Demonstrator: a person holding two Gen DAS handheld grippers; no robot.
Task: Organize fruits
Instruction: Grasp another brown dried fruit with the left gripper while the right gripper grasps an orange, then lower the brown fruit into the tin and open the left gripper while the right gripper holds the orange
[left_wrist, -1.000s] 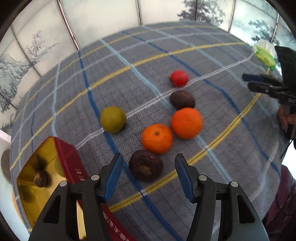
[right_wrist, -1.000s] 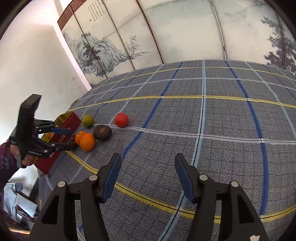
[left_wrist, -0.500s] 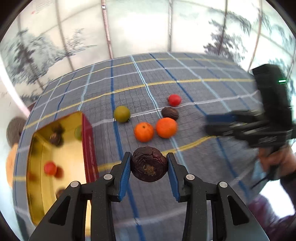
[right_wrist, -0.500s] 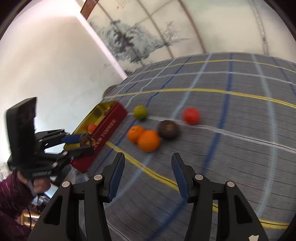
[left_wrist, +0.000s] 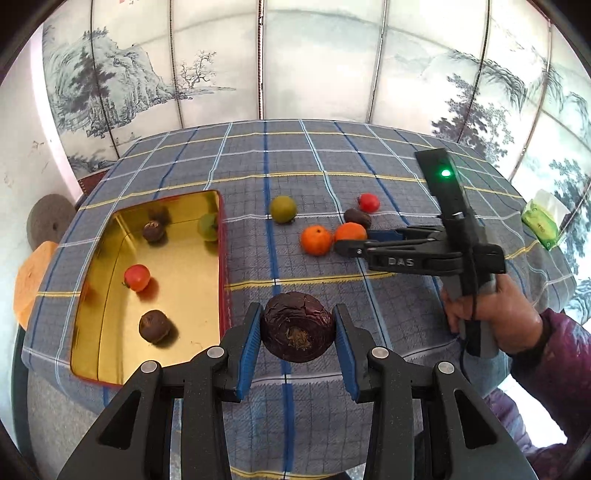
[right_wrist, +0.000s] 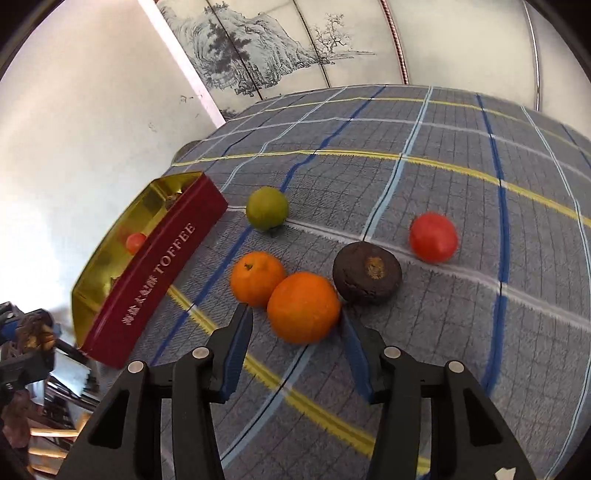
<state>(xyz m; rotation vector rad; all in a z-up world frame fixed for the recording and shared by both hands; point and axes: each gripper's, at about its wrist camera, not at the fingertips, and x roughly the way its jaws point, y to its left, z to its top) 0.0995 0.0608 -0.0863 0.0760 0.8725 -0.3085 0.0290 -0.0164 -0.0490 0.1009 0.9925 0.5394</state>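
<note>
My left tool (left_wrist: 297, 334) grips the dark fruit (left_wrist: 297, 326) for the tin (left_wrist: 221, 258) at frame left; my right tool (right_wrist: 295, 328), its blades closing, straddles the orange (right_wrist: 303, 306) unpinched.

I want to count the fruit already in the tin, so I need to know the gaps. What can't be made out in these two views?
- Right wrist view: the tin shows its red side wall, which hides most of its inside; only one red fruit is clear.
- Left wrist view: reflections in the gold walls make the green fruit in the far corner hard to separate from its mirror image.
- Right wrist view: the left tongs are cut by the frame edge and blurred.
</note>
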